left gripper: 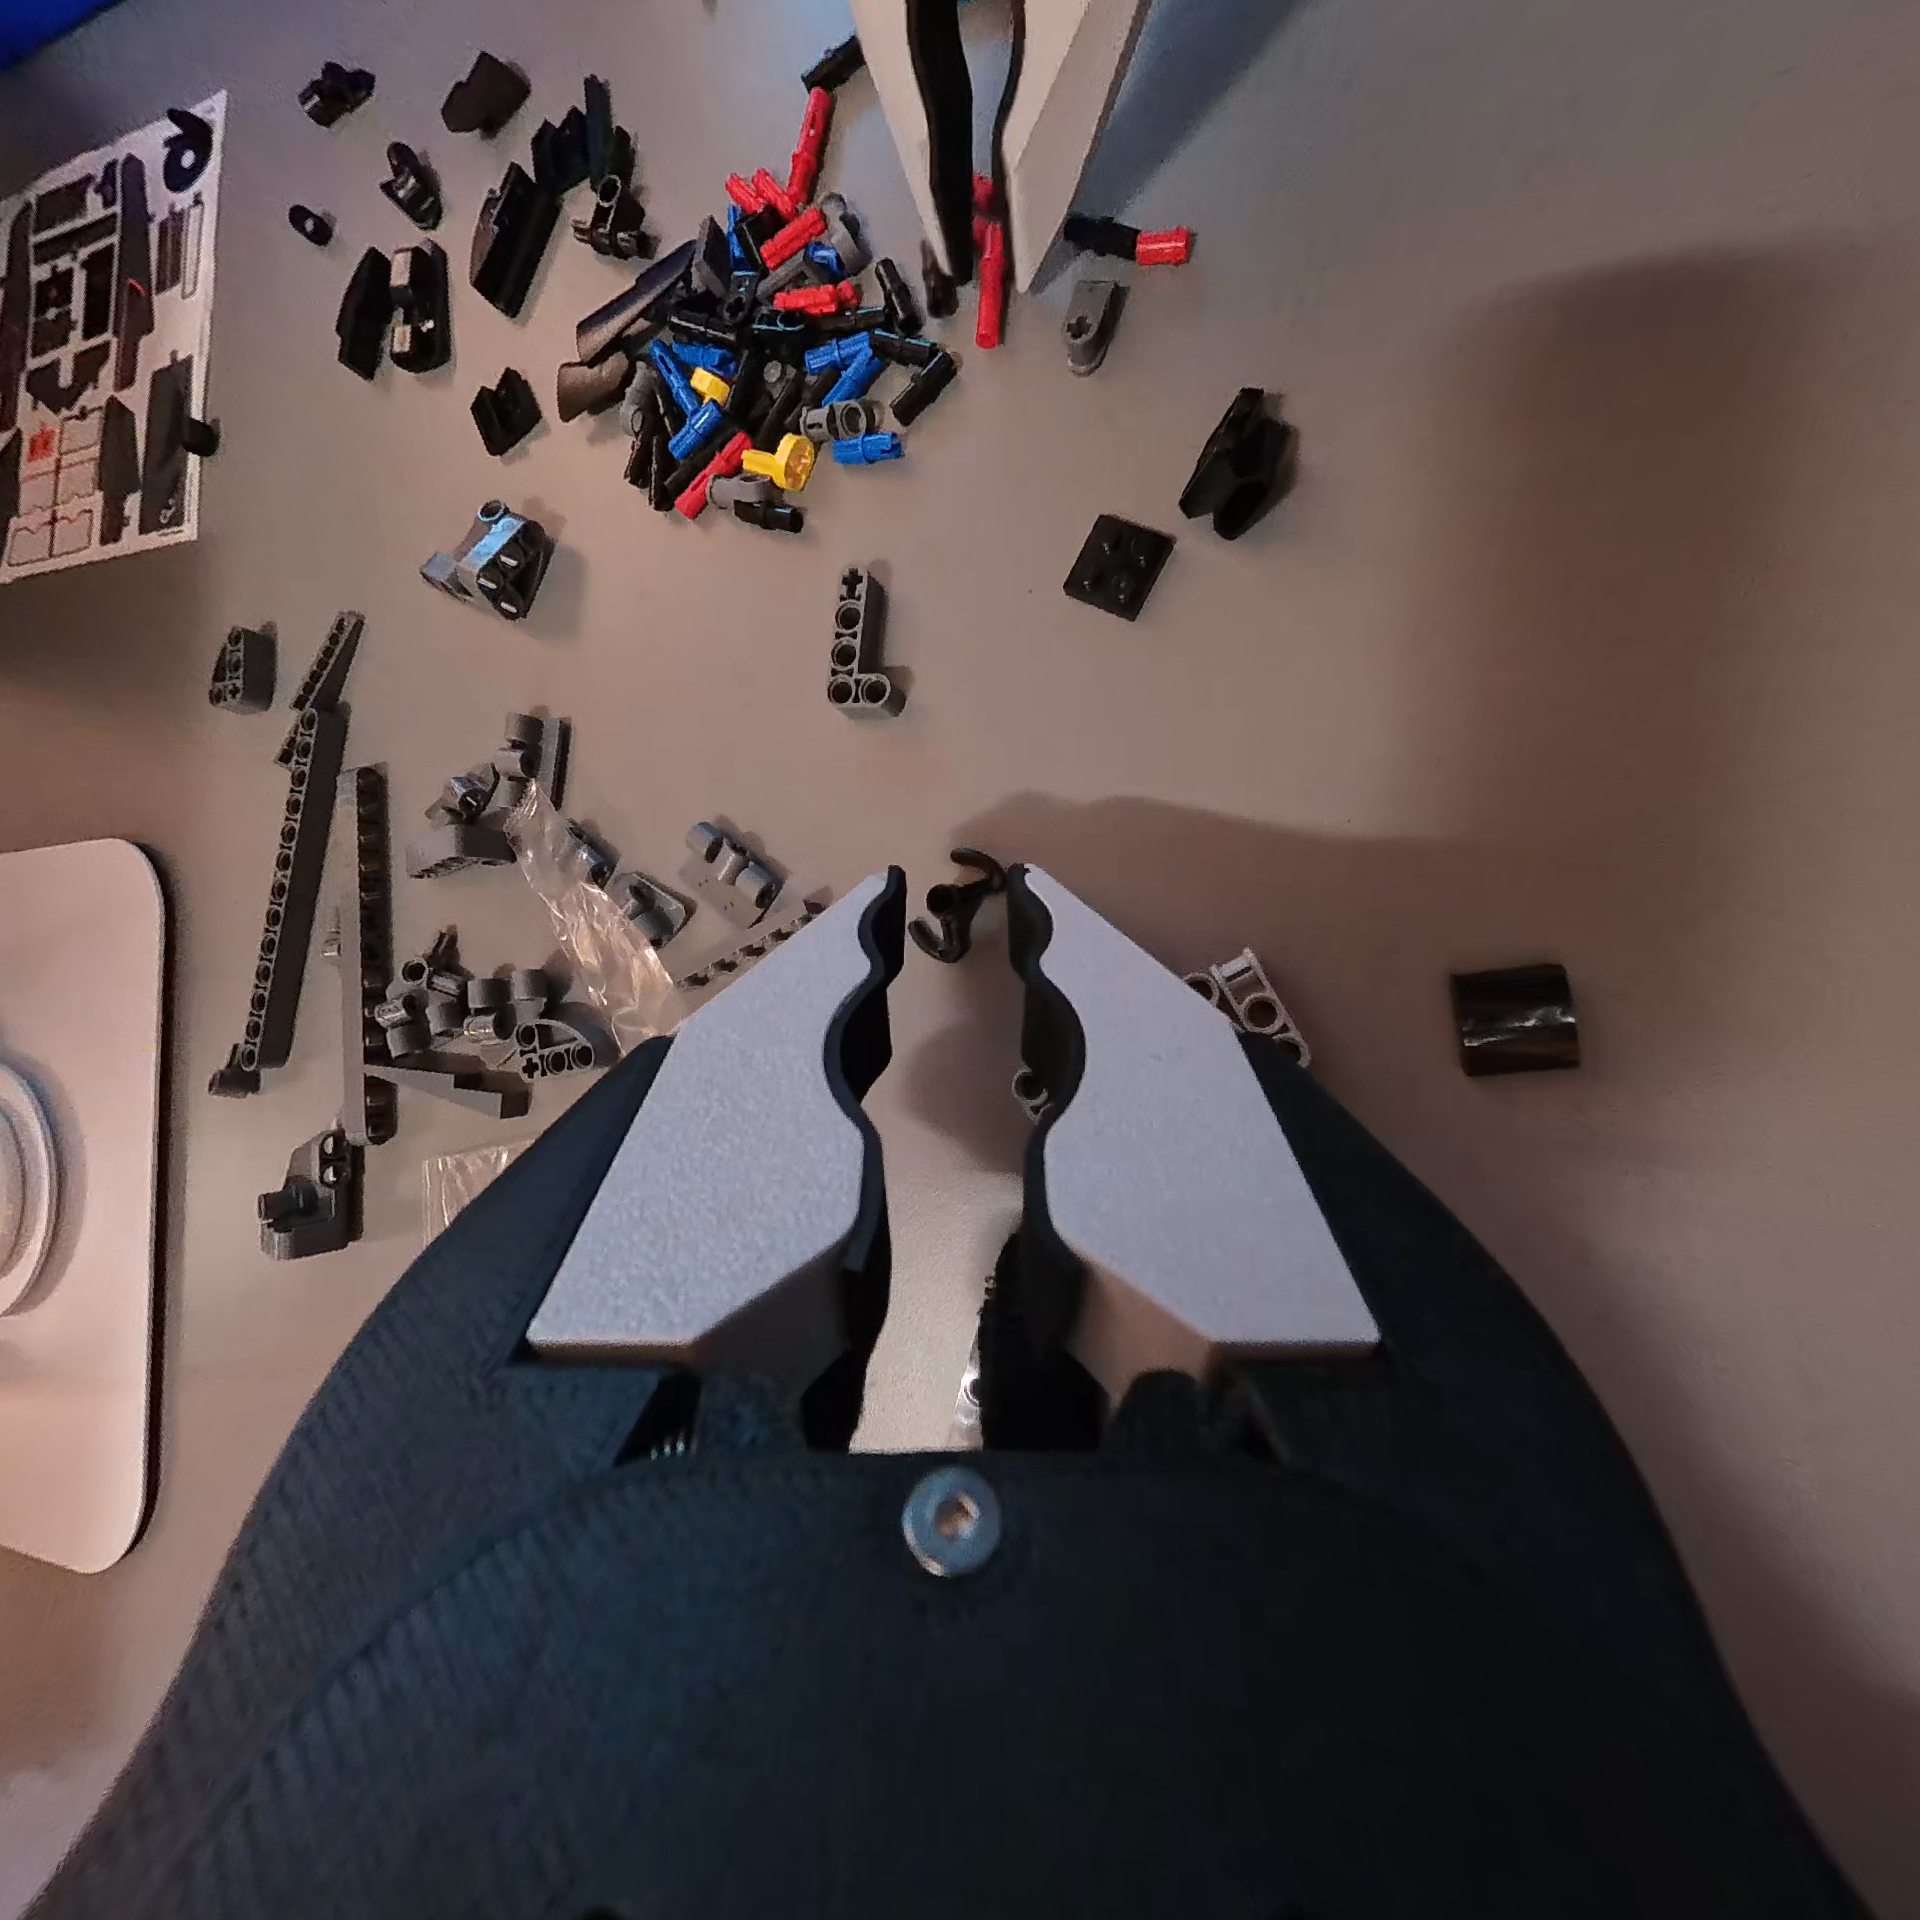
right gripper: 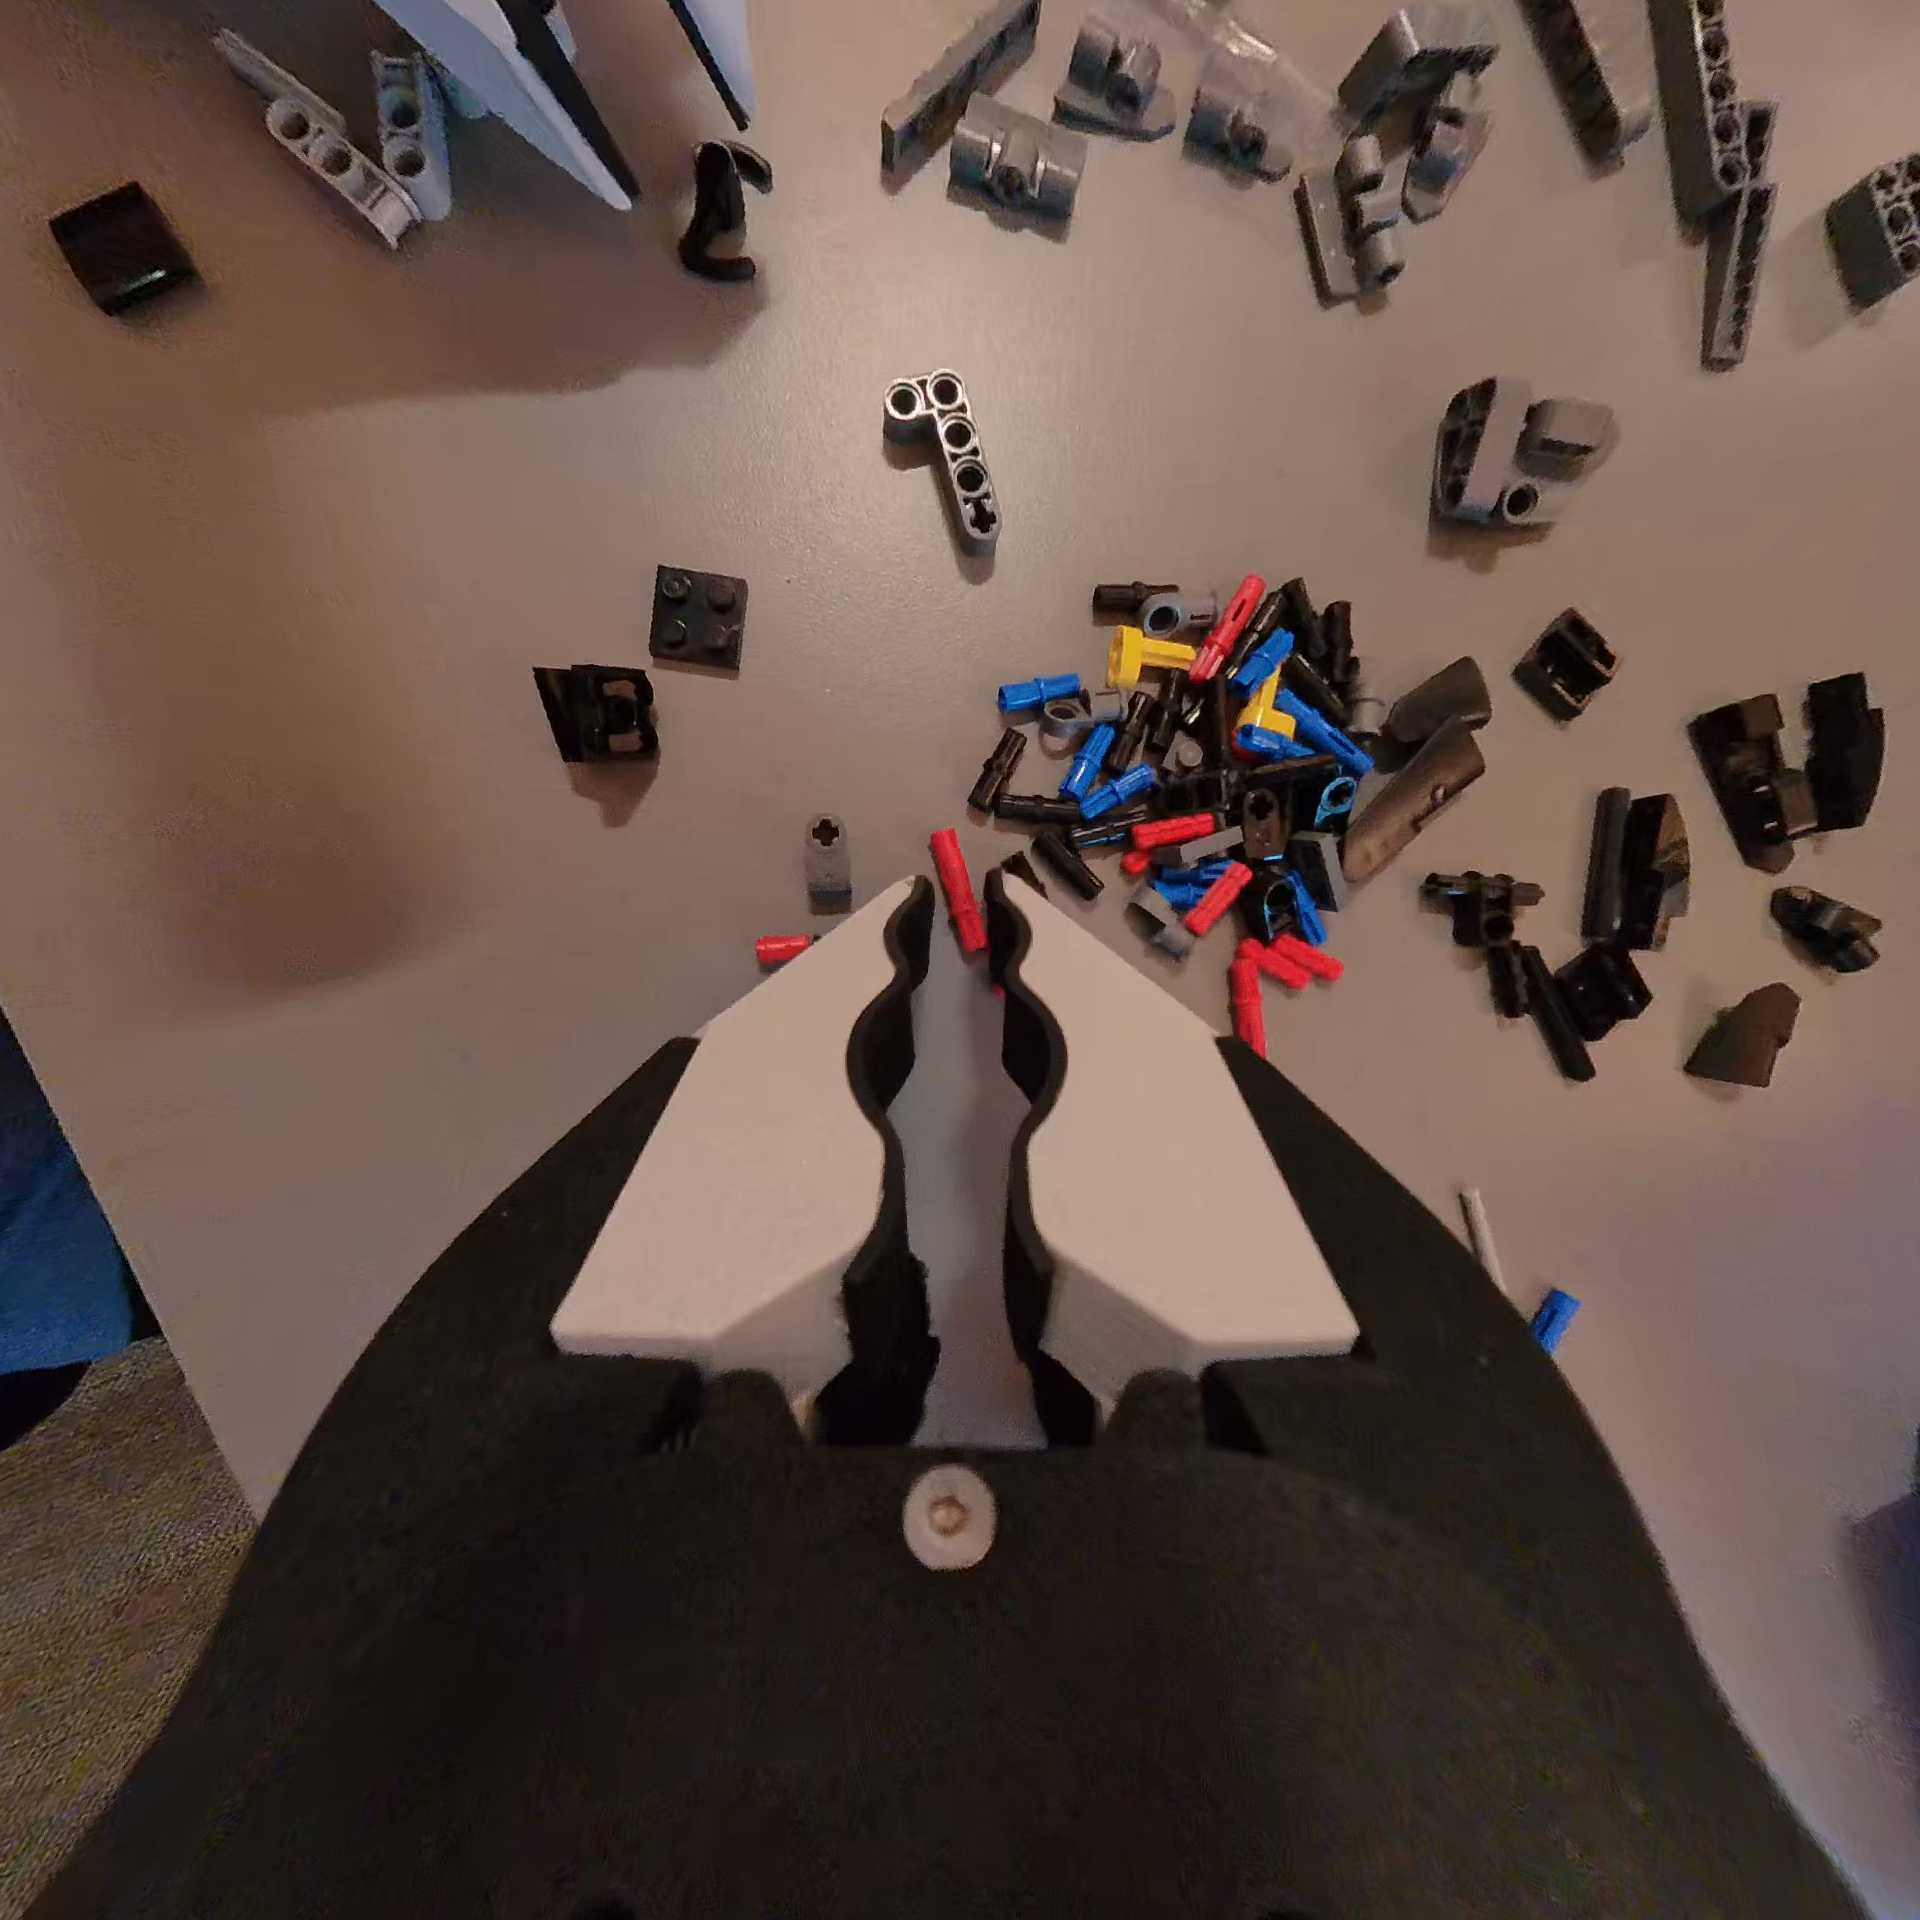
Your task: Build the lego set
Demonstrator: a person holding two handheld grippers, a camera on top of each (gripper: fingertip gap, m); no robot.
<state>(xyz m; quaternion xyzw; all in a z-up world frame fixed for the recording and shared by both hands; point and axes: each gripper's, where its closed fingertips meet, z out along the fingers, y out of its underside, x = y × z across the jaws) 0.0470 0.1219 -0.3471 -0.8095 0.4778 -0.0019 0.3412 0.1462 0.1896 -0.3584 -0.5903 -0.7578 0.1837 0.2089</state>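
Note:
My left gripper [left gripper: 958, 883] is open, its tips on either side of a small black curved piece [left gripper: 945, 914] that lies on the grey table. That piece also shows in the right wrist view [right gripper: 717, 213], below the left gripper [right gripper: 686, 164]. My right gripper [right gripper: 956, 888] is shut on a red pin [right gripper: 958, 894] at the near edge of a pile of red, blue, black and yellow pins [right gripper: 1216, 769]. In the left wrist view the right gripper [left gripper: 987, 265] holds the red pin [left gripper: 989, 301] beside the same pile [left gripper: 769, 343].
A grey L-shaped beam [left gripper: 860, 649] and a black square plate [left gripper: 1120, 566] lie between the grippers. Long grey beams and connectors [left gripper: 312, 894] lie at the left, below a sticker sheet [left gripper: 104, 332]. A black curved tile [left gripper: 1515, 1018] lies at the right. The table edge [right gripper: 94, 1122] is at lower left. The gap from one gripper's tips to the other's is roughly 12 cm. From either gripper's tips it is about 7 cm to the black square plate [left gripper: 1120, 566]. The right camera catches it too, in the right wrist view [right gripper: 693, 610].

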